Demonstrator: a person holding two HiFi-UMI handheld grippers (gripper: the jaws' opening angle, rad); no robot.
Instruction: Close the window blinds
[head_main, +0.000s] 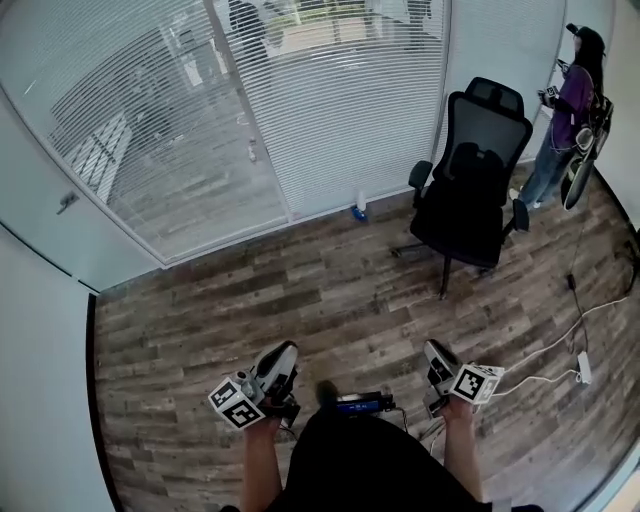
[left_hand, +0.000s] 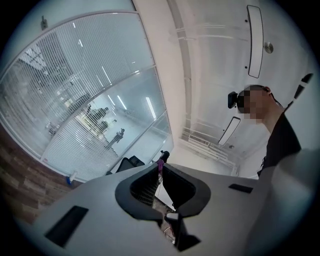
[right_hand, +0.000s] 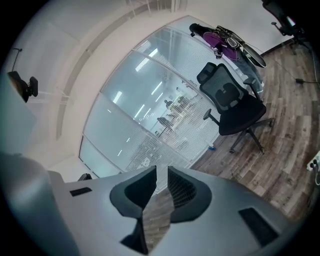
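Across a wood-plank office floor (head_main: 300, 290), a person holds a claw in each hand. Both claws sit low at the bottom of the head view, well apart from the window blinds (head_main: 340, 100) that hang over the glass wall on the far side of the room. The left claw (head_main: 281, 352) has its jaws together, with only a sliver of light between the tips and nothing gripped. Its own view tilts up toward the ceiling and the blinds. The right claw (head_main: 434, 352) has its jaws a narrow gap apart, with bare floor showing between them and nothing held.

Slats on the left-hand pane are turned so that the space beyond the glass shows through. Those on the right-hand pane look whiter and denser. A black mesh office chair (head_main: 475, 190) stands just in front of the right-hand pane. A small blue-based bottle (head_main: 359, 208) sits on the floor at the foot of the window frame. A second person (head_main: 572, 105) in a purple top stands near the far right corner, and a white power strip (head_main: 583, 367) lies on the floor at right.
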